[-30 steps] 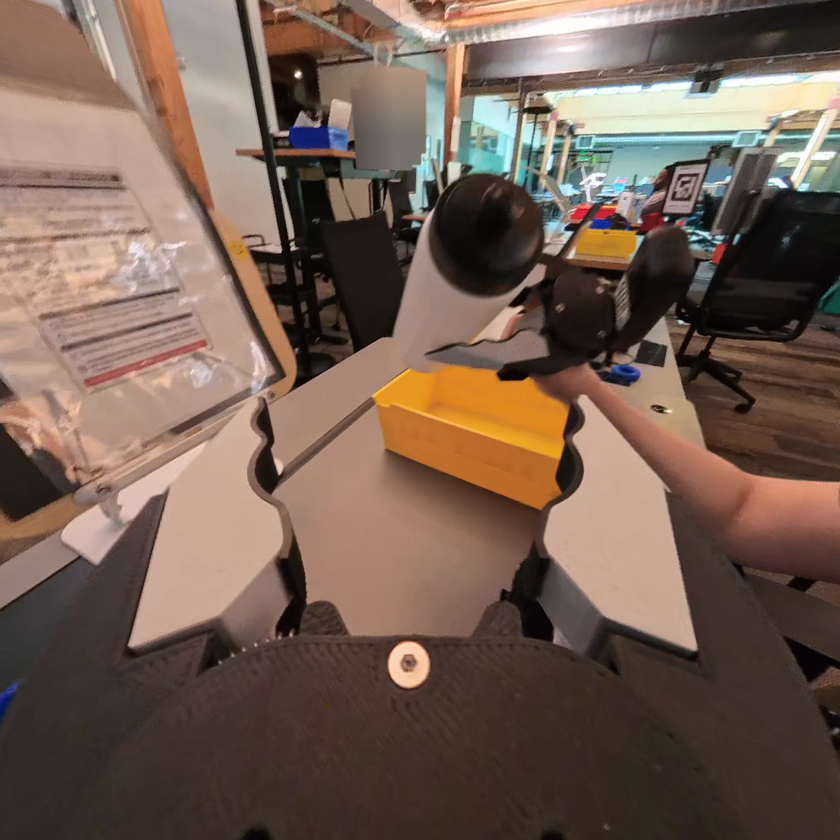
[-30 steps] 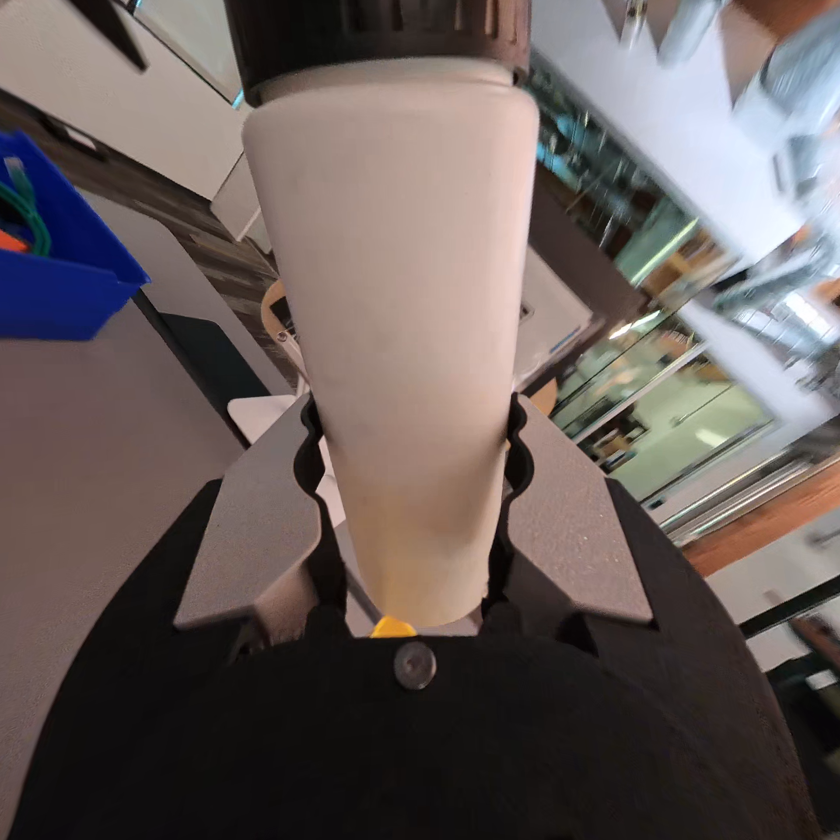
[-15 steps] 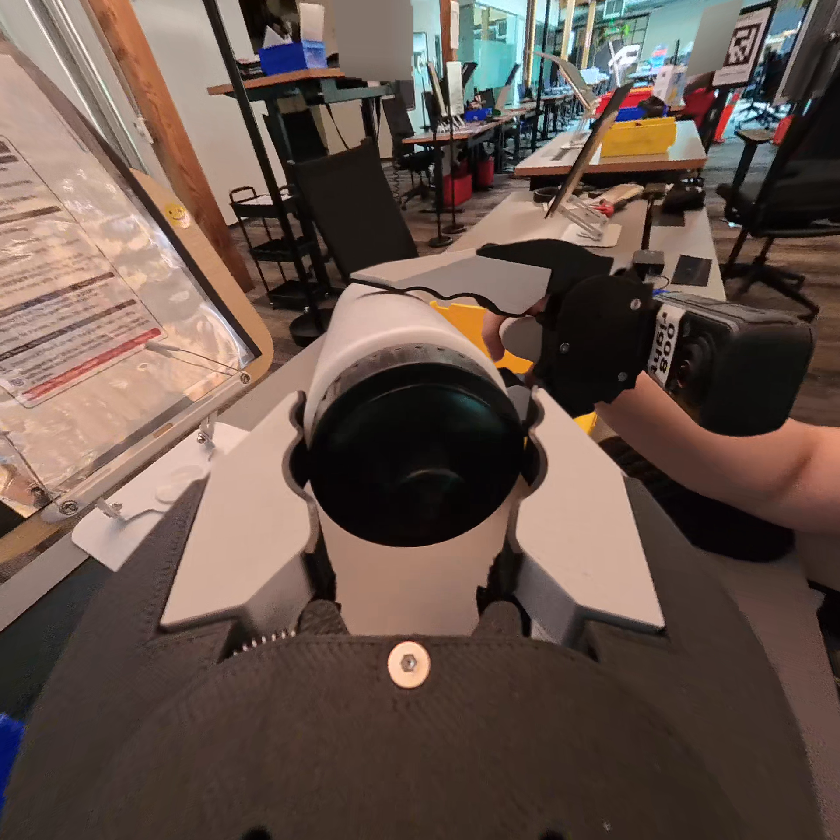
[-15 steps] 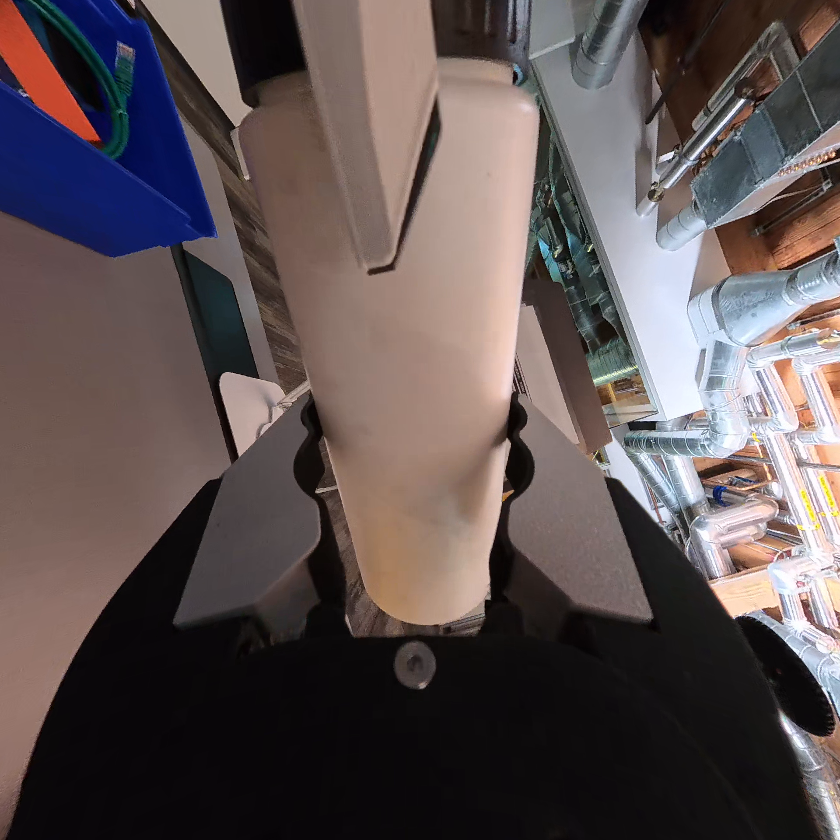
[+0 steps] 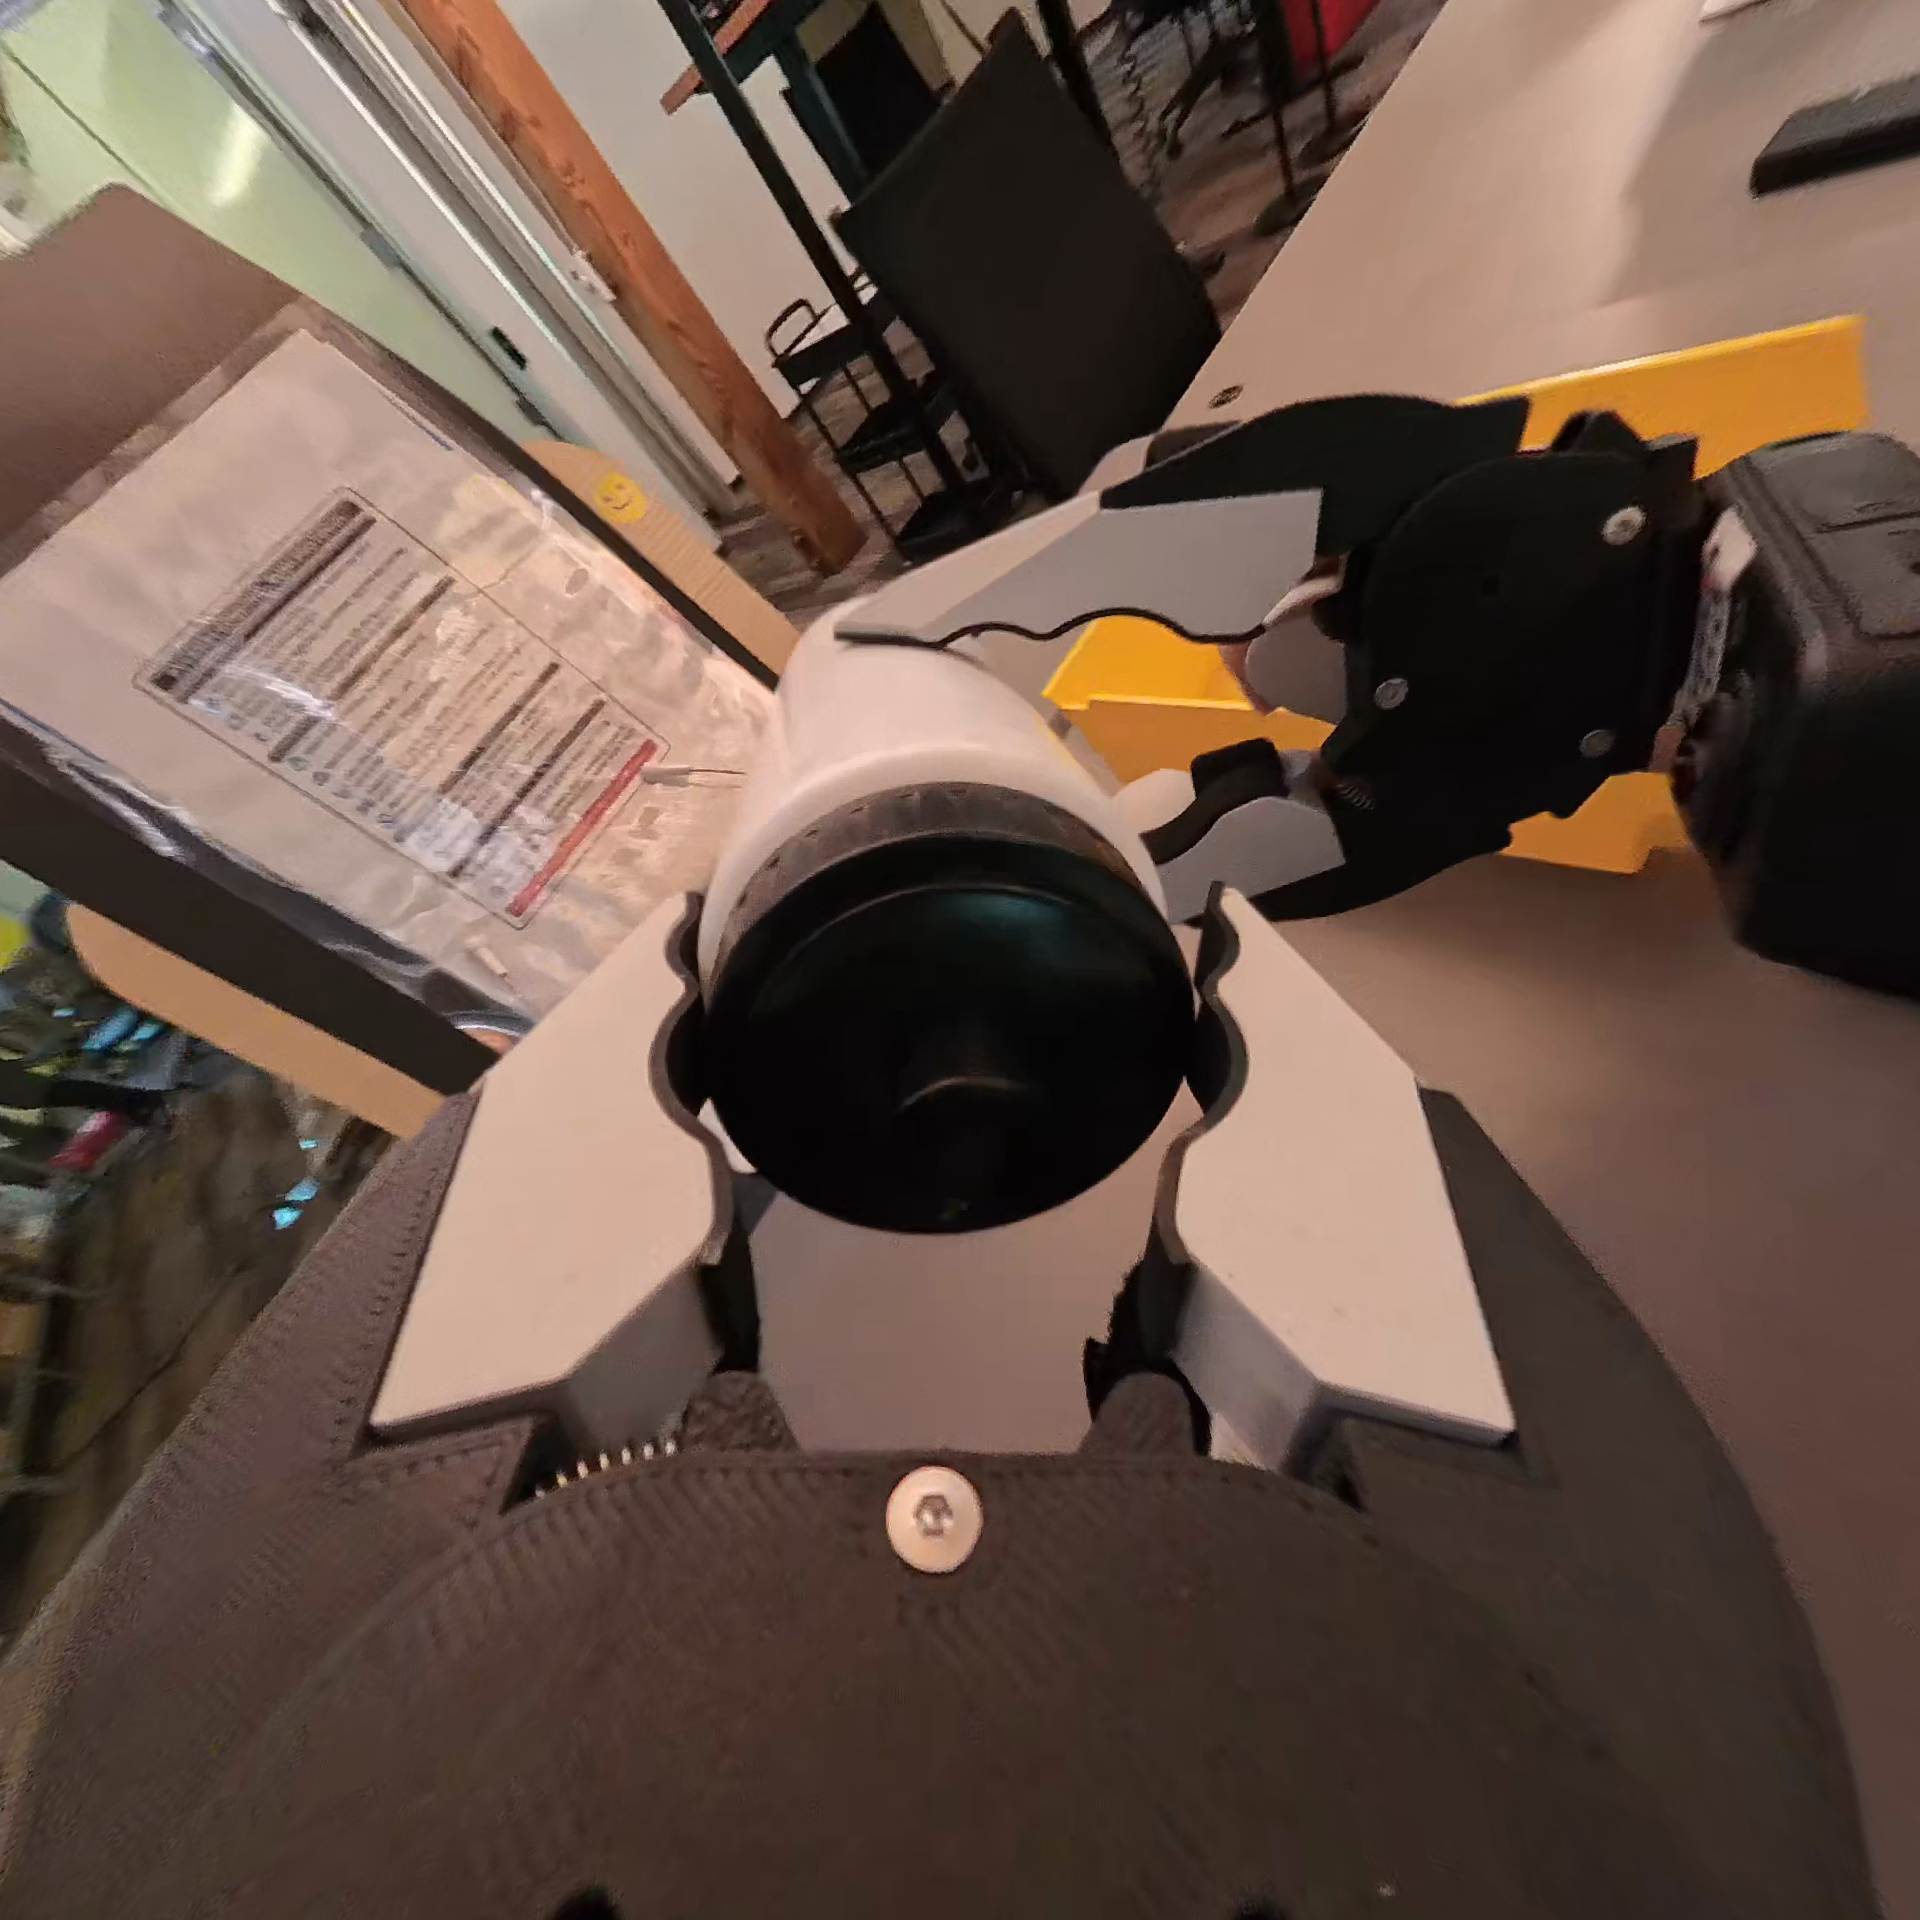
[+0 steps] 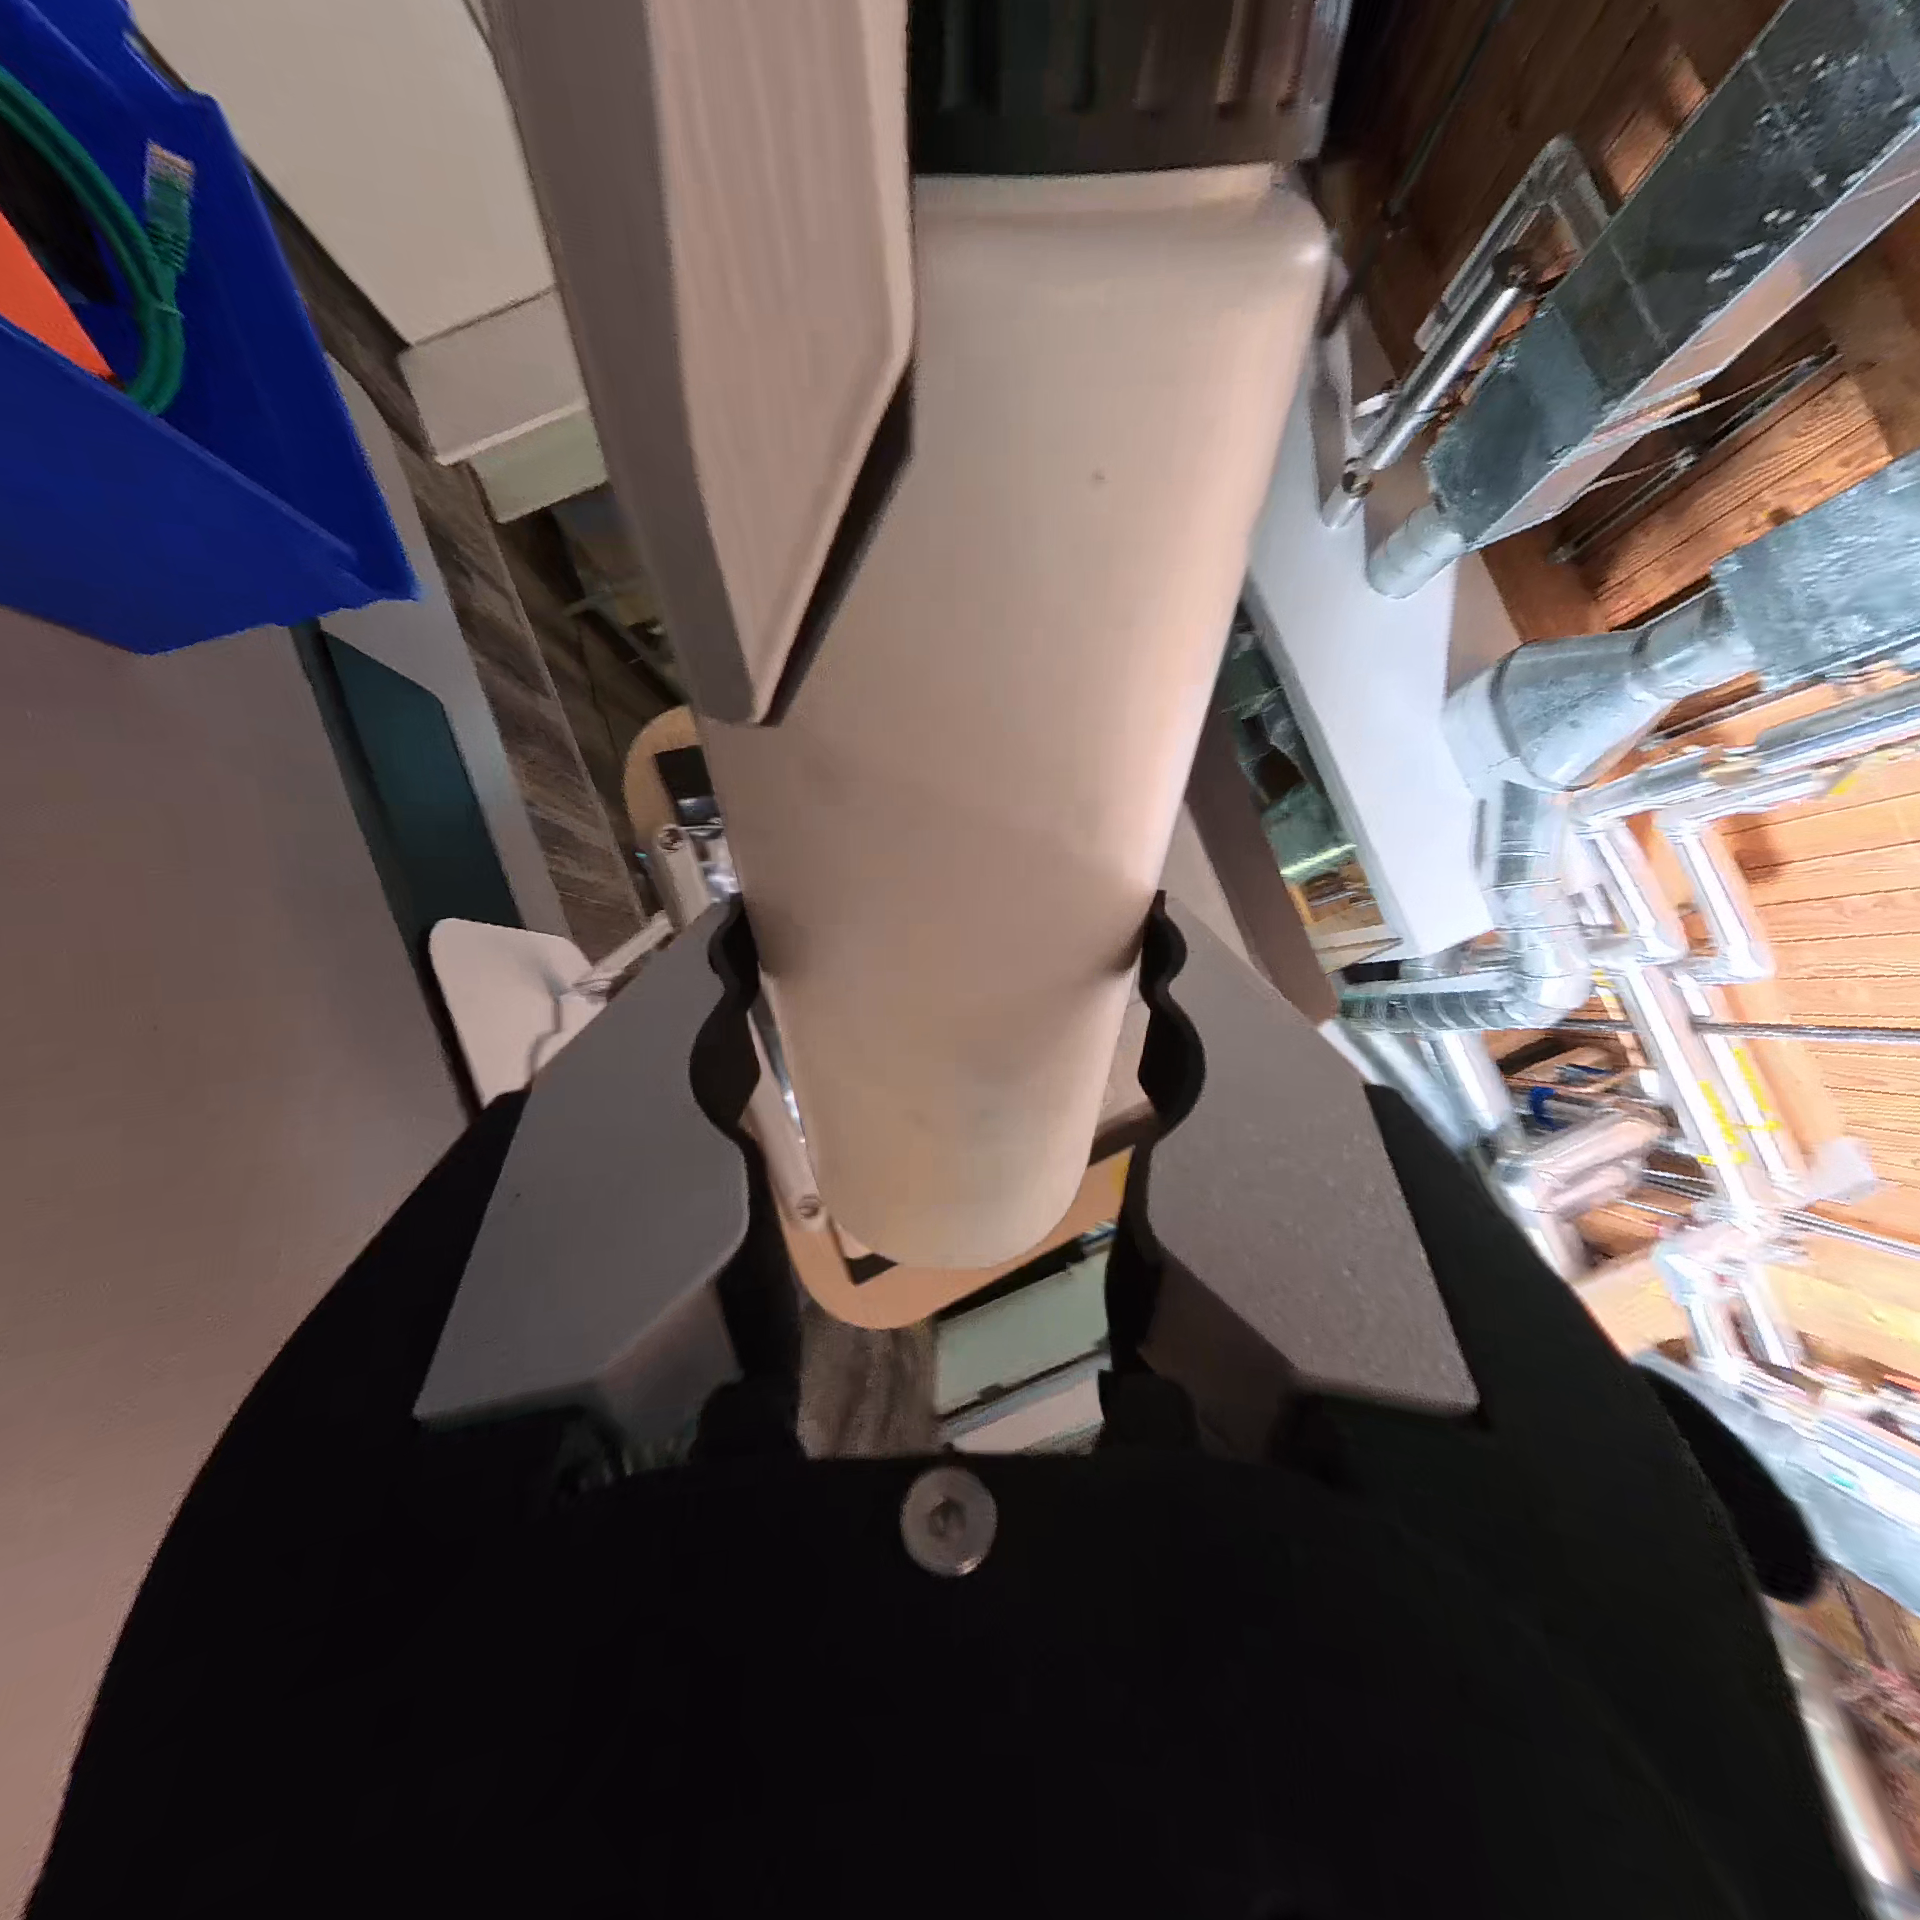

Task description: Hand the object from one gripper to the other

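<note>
Bottle: white body, black cap with fine ribbing round its rim; body reads cream in the right wrist view.
Left gripper: light grey fingers, wavy black inner edges; textured charcoal housing, one silver screw.
Right gripper: grey fingers, black scalloped edges, black housing.
Surface: plain matte grey.
Yellow bin: solid yellow.
Blue bin: saturated blue; green cable and an orange patch inside.
</note>
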Action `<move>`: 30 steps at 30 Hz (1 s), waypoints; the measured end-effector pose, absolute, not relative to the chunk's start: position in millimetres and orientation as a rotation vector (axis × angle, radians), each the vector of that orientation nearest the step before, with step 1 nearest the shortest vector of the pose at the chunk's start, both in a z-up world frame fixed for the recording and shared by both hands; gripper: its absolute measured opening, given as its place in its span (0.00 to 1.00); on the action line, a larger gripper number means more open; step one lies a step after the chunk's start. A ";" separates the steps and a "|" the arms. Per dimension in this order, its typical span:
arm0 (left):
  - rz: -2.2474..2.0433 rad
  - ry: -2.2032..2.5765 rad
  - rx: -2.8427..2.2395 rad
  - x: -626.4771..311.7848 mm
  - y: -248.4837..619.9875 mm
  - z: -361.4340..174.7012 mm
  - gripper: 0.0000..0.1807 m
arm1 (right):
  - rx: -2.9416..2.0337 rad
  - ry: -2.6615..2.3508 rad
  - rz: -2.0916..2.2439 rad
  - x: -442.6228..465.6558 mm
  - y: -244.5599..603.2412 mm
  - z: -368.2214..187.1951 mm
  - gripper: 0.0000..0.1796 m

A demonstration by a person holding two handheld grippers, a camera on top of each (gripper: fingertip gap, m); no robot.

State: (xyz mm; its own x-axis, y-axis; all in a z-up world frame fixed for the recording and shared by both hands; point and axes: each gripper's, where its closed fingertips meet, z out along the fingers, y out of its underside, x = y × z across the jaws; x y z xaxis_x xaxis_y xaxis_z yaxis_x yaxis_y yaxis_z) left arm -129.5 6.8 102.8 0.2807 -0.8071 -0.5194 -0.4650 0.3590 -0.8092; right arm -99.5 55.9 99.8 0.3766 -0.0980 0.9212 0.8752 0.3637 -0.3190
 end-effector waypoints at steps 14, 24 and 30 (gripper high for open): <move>-0.337 1.281 -1.020 -136.6 -14.8 142.3 0.43 | -0.888 -0.820 -0.915 -86.6 33.8 142.0 0.42; -0.020 1.229 -0.771 -146.1 -43.9 171.6 0.43 | -0.703 -0.665 -0.868 -82.9 0.8 176.4 0.48; 0.080 1.185 -0.735 -159.9 -45.4 182.9 0.43 | -0.851 -0.562 -0.539 -60.7 23.9 158.8 0.43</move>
State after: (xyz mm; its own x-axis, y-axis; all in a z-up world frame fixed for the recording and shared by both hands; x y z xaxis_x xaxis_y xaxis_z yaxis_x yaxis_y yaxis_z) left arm -159.9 -45.4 182.9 0.4025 -0.3125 -0.8604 -0.4258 0.7682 -0.4782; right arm -60.7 23.9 158.8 0.7286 -0.2136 0.6507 0.6413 0.5463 -0.5388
